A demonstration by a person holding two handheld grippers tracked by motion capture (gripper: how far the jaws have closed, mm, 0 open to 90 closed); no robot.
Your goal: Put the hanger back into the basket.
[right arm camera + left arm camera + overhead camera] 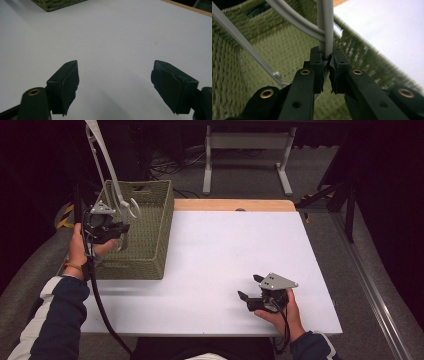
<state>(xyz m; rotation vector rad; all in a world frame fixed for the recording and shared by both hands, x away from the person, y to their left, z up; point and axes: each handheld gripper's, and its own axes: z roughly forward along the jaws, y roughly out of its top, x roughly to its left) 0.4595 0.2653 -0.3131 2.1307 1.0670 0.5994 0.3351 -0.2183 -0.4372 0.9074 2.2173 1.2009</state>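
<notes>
At the left of the high view, the left gripper [119,229] was held over the green woven basket [150,240], its jaws clamped on a grey plastic hanger [111,167] that rose toward the upper left of the frame. At the lower right, the right gripper [251,287] was held low over the white table [225,255], its jaws wide apart and holding nothing.

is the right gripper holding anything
No, the right gripper has its jaws spread wide over the bare white table with nothing between them.
</notes>
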